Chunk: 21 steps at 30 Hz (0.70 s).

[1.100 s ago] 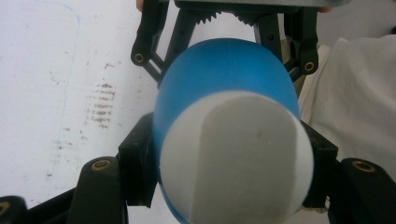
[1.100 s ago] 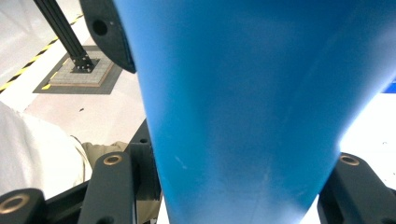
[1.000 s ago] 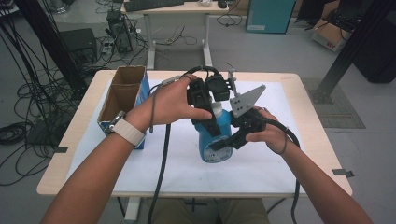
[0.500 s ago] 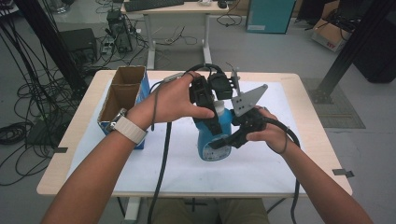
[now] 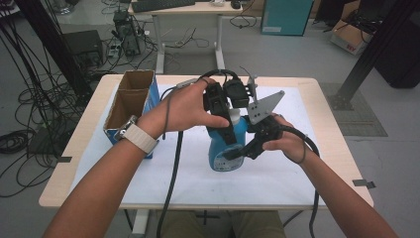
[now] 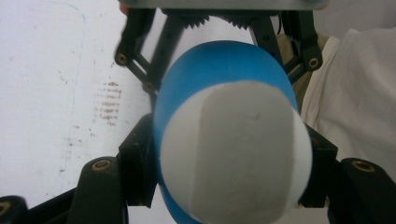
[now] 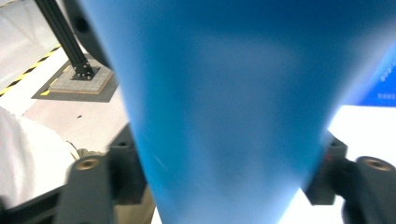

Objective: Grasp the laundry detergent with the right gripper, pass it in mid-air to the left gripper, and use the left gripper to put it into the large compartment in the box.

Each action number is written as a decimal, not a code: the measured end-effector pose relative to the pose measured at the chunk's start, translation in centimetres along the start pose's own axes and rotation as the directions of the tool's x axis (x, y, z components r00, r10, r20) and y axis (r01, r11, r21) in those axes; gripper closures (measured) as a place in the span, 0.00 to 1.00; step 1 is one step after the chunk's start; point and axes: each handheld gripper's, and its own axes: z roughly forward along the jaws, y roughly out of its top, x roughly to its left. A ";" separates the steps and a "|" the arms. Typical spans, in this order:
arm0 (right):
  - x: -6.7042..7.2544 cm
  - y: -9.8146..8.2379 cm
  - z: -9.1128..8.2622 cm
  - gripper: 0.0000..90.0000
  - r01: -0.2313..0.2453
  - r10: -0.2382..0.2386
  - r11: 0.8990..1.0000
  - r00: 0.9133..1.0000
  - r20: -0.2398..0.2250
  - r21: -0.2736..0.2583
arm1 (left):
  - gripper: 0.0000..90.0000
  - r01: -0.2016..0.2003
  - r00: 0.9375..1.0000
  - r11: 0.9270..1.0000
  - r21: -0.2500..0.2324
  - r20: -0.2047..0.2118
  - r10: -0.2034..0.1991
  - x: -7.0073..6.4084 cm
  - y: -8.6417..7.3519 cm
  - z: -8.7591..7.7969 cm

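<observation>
While the blue bottle (image 5: 225, 151) stands upright mid-table (image 5: 89, 163) on the white sheet (image 5: 277, 178), both grippers work it. Bottle: blue body, white cap (image 6: 238, 154), label low on the front. Left gripper (image 5: 220, 116) clamps the cap from above. Right gripper (image 5: 237, 151) straddles the body from the side; its jaws have just been opening, and whether the pads touch the body I cannot tell. Open cardboard box (image 5: 130, 99) at the table's left edge. Grey floor, cables, second desk (image 5: 193, 7) behind.
</observation>
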 end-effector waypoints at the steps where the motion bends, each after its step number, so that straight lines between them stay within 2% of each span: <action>1: -0.1 -0.2 -0.1 0.21 -0.028 0.028 1.000 1.000 0.002 0.006 | 0.42 0.006 1.000 1.000 0.003 0.004 -0.006 0.1 -0.1 0.0; 2: -0.3 -0.5 -0.3 0.14 -0.064 0.064 0.998 0.998 0.014 0.009 | 0.42 0.009 1.000 1.000 0.002 0.003 -0.009 0.2 -0.1 0.0; 3: -0.3 -0.6 -0.6 0.11 -0.096 0.095 0.995 0.995 0.023 0.011 | 0.42 0.013 1.000 1.000 0.004 -0.007 -0.013 0.3 -0.3 -0.1; 4: -0.5 -0.9 -1.1 0.11 -0.108 0.107 0.994 0.993 0.051 0.020 | 0.42 0.027 1.000 1.000 -0.002 -0.005 -0.027 0.4 -0.4 -0.1; 8: -0.7 -1.8 -2.8 0.08 -0.147 0.141 0.988 0.984 0.113 0.046 | 0.42 0.067 0.997 0.998 0.010 -0.030 -0.066 1.0 -0.8 0.0; 10: -0.9 -2.3 -3.8 0.08 -0.158 0.144 0.983 0.979 0.142 0.095 | 0.42 0.085 0.996 0.996 0.025 -0.041 -0.084 1.3 -0.9 -0.1; 12: -1.0 -2.7 -4.7 0.07 -0.174 0.144 0.972 0.973 0.183 0.157 | 0.42 0.120 0.992 0.992 0.029 -0.054 -0.118 1.6 -1.0 -0.2; 13: -1.0 -3.0 -5.2 0.07 -0.203 0.164 0.961 0.965 0.203 0.188 | 0.42 0.131 0.990 0.991 0.026 -0.061 -0.129 1.8 -1.0 -0.3; 15: -1.3 -3.3 -6.0 0.07 -0.219 0.162 0.948 0.957 0.240 0.232 | 0.42 0.161 0.985 0.986 0.036 -0.076 -0.157 2.1 -1.1 -0.5; 17: -1.6 -3.7 -6.7 0.07 -0.231 0.162 0.932 0.955 0.250 0.280 | 0.42 0.189 0.978 0.981 0.047 -0.096 -0.184 2.6 -1.3 -0.9; 19: -1.9 -4.2 -7.5 0.07 -0.253 0.164 0.906 0.949 0.270 0.338 | 0.42 0.227 0.969 0.973 0.036 -0.112 -0.222 2.8 -1.4 -1.3; 21: -2.1 -4.5 -8.2 0.07 -0.291 0.185 0.880 0.938 0.293 0.376 | 0.42 0.251 0.961 0.967 0.033 -0.131 -0.245 3.0 -1.5 -1.8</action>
